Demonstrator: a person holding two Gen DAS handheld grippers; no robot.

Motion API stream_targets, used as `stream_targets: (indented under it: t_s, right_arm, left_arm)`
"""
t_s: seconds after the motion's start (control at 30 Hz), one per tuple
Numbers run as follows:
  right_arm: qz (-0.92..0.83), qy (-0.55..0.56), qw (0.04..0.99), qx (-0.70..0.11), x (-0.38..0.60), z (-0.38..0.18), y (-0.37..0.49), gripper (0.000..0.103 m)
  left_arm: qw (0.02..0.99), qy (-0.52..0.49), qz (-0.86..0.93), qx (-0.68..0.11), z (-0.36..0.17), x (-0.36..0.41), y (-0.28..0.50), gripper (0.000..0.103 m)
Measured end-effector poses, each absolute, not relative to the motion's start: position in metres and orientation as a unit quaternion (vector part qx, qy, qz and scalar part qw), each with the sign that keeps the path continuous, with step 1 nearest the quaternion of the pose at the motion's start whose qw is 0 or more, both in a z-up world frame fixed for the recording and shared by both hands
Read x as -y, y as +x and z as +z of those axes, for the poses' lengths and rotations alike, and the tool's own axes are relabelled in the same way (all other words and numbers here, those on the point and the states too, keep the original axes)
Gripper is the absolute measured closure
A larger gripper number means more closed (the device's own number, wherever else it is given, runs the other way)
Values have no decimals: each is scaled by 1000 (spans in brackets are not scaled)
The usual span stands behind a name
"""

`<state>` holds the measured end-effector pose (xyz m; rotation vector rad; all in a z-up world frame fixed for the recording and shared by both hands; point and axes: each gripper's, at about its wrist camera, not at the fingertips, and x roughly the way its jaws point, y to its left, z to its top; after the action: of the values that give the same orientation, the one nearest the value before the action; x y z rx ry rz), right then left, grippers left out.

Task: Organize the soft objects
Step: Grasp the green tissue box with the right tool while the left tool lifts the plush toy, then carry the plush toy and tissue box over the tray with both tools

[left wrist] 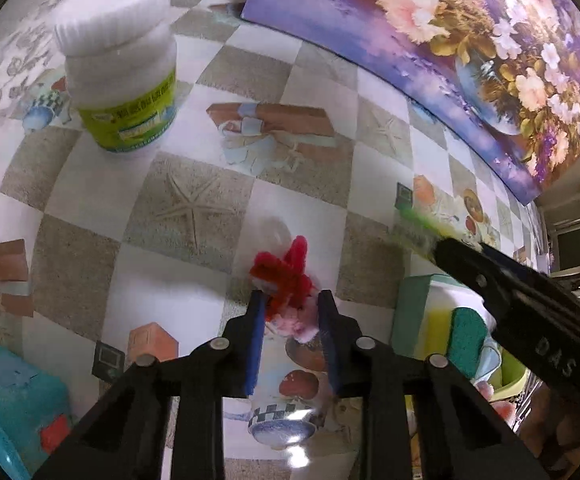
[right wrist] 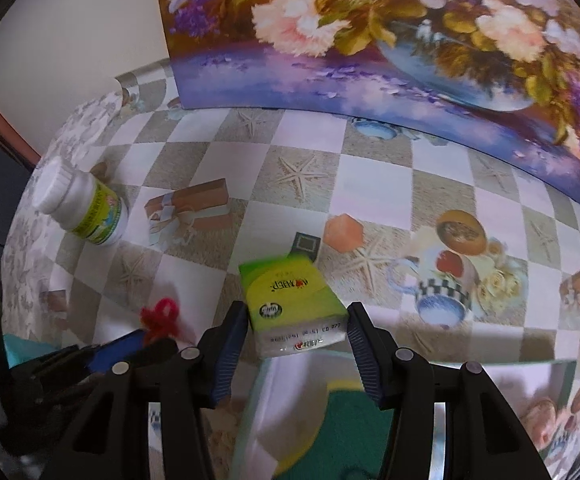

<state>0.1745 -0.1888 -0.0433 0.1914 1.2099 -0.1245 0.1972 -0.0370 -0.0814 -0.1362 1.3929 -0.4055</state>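
The fuzzy red-and-pink pipe-cleaner bundle [left wrist: 290, 280] sits pinched between the left gripper's [left wrist: 290, 300] blue pads over the checked oilcloth table [left wrist: 90, 184], its lower part hidden. The right gripper [right wrist: 295, 320] clasps a glossy green tissue pack [right wrist: 290, 304]; the box [right wrist: 258, 396] below is cut off, blurred.

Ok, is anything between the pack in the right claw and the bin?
Nothing visible. The right claw holds the pack over the open bin's edge; a sponge fills part of it. The left claw, gripping a red flower, is off to the side.
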Motion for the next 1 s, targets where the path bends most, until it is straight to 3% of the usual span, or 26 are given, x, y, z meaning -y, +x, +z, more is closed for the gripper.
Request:
stream_targets:
  t_s: [0.67,1.0]
  right_arm:
    - [-75,155,851,-497,200,18,63,50]
    - [-141,164,847,-485,230,15,5,50]
  left_arm:
    - [788,-33,-258,-558,1,45,123,76]
    - [773,20,-298,-560,0,85,83,76]
